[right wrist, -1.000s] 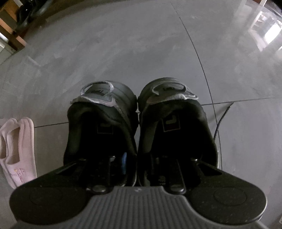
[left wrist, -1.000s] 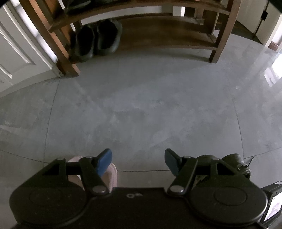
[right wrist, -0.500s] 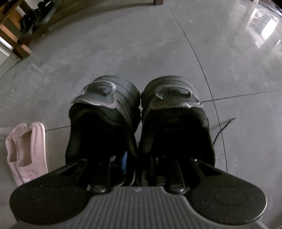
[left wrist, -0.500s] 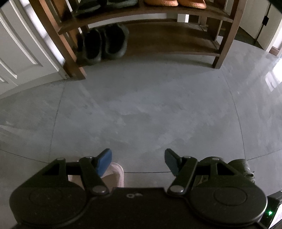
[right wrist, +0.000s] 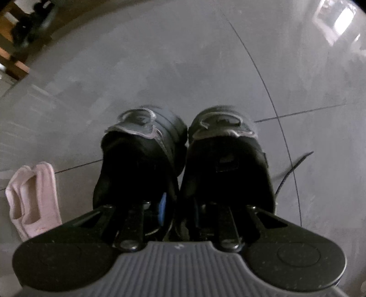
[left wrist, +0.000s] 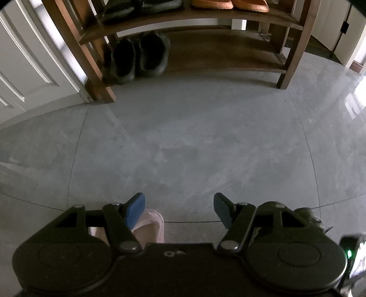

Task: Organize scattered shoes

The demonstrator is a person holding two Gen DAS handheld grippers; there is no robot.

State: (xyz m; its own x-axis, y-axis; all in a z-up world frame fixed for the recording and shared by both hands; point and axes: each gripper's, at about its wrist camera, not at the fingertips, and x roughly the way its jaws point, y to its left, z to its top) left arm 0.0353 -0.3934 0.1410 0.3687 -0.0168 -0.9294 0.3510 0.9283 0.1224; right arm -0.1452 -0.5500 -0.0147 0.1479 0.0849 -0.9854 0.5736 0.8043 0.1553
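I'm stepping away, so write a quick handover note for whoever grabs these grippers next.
Left gripper: open, empty, over bare floor.
Right gripper: one finger in each black shoe, closing on their inner walls, pointing down.
Pink slippers: on the floor beside the black shoes.
Done: dark clogs on the rack's bottom shelf, orange shoes and another dark pair above.
Left: shelve the black shoes, then the slippers.
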